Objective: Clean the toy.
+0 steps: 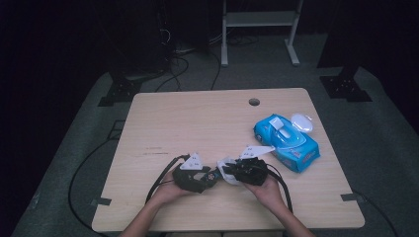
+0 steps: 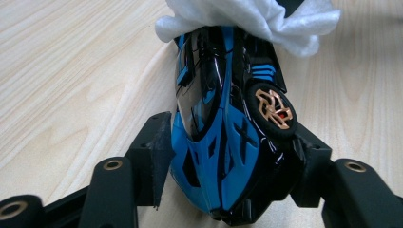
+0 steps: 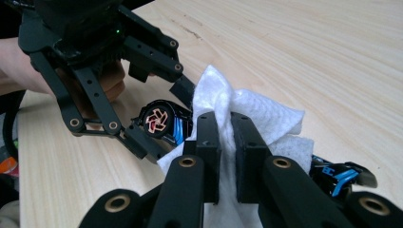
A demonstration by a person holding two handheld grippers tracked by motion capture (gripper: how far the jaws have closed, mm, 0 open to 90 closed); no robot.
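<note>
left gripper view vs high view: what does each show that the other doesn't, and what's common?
Left gripper view alone: the toy car in detail, blue and black bodywork, a wheel with a gold spoked rim, clamped between the left gripper jaws.

High view alone: the blue wipes pack with its lid flipped open, the table's cable hole, both of the person's hands, the right gripper, and the floor with a white stand.

Shared: the white wipe against the car, and the wooden table.

One toy car, one wipe, one wipe pack, two grippers, left and right, on one table.
</note>
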